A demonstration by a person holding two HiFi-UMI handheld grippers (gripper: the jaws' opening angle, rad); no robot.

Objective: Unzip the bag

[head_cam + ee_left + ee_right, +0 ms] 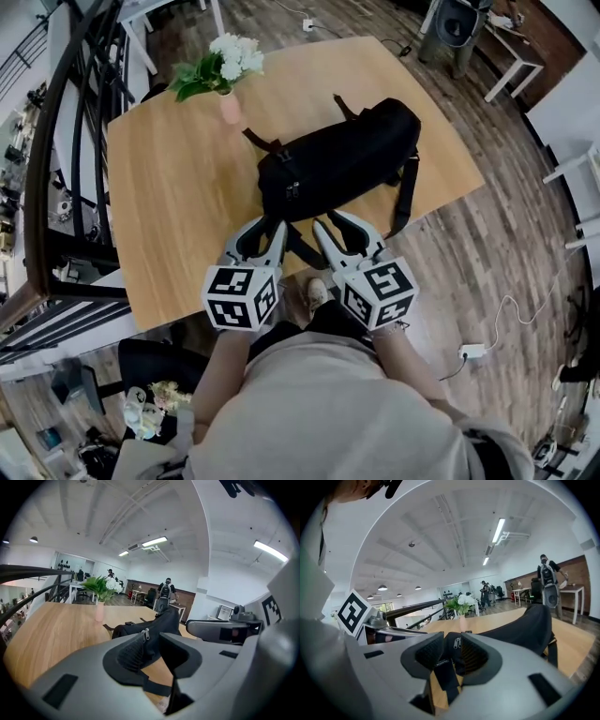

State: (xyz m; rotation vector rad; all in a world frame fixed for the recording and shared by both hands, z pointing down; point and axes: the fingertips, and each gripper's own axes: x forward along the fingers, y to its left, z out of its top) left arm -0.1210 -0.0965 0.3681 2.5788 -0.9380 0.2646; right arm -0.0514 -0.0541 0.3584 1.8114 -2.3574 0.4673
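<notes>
A black bag point(337, 159) lies across the middle of the wooden table point(169, 187), its zipper pulls point(292, 190) on the near left end. Just short of that end, my left gripper point(269, 226) and right gripper point(330, 222) hover side by side. Both are open with nothing between the pads. In the left gripper view a silver zipper pull point(146, 633) shows beyond the gap of the left gripper point(152, 641). In the right gripper view the right gripper point(452, 648) frames a zipper pull point(458, 642), and a black strap point(445, 677) hangs below it.
A pink vase with white flowers point(228, 80) stands at the table's far left. A dark railing point(56, 169) runs along the left side. Bag straps point(405, 197) hang over the table's near right edge. Other people stand far back by desks point(165, 592).
</notes>
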